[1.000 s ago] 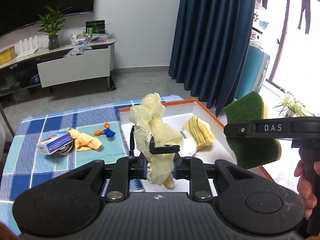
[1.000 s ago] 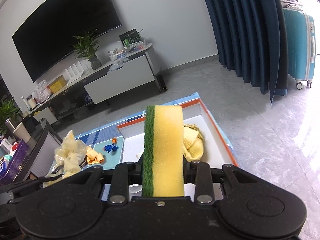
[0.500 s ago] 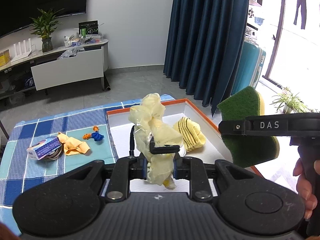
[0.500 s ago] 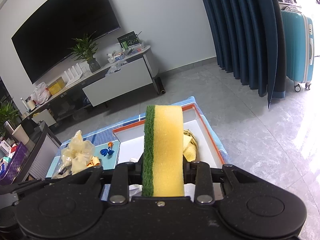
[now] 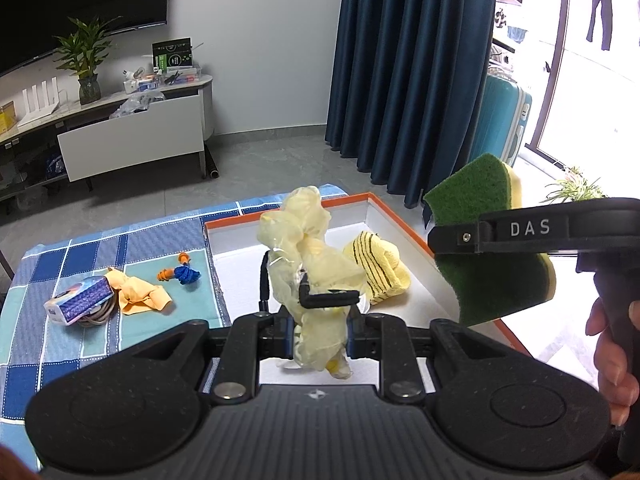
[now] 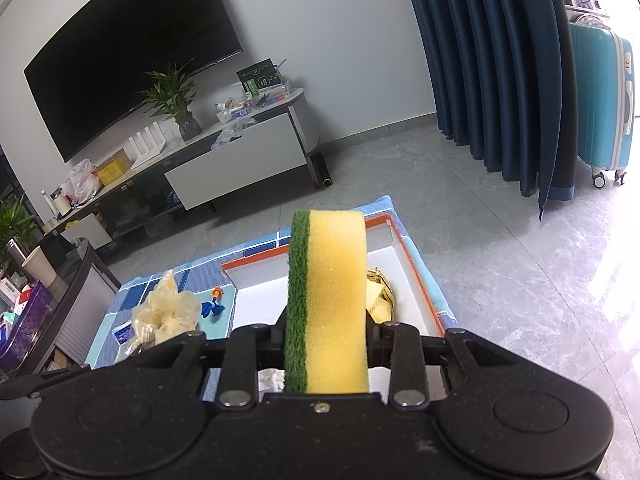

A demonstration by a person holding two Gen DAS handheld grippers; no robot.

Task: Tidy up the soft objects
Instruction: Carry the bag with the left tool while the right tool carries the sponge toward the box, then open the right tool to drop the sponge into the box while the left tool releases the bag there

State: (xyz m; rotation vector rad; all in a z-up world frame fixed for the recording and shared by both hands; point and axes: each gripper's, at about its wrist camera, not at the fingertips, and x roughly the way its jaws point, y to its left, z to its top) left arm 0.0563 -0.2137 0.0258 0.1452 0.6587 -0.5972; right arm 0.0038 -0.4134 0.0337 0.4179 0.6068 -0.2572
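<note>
My left gripper (image 5: pixel 318 320) is shut on a crumpled pale yellow glove (image 5: pixel 308 256) and holds it above the near end of the white box with an orange rim (image 5: pixel 372 198). My right gripper (image 6: pixel 326 340) is shut on a yellow and green sponge (image 6: pixel 332 300), held upright above the same box (image 6: pixel 394 226). The sponge also shows in the left wrist view (image 5: pixel 484 248), to the right of the glove. A yellow striped cloth (image 5: pixel 378 268) lies inside the box. The glove also shows in the right wrist view (image 6: pixel 166 314).
On the blue checked tablecloth (image 5: pixel 60 256) left of the box lie an orange cloth (image 5: pixel 138 292), orange and blue earplugs (image 5: pixel 180 272) and a tissue pack (image 5: pixel 78 306) on a coiled cable. A TV cabinet (image 5: pixel 132 136), dark curtains and a teal suitcase (image 6: pixel 600 100) stand beyond.
Both grippers have risen and drawn back a little with their loads, so the table and box look smaller and lower. Both grips are unchanged.
</note>
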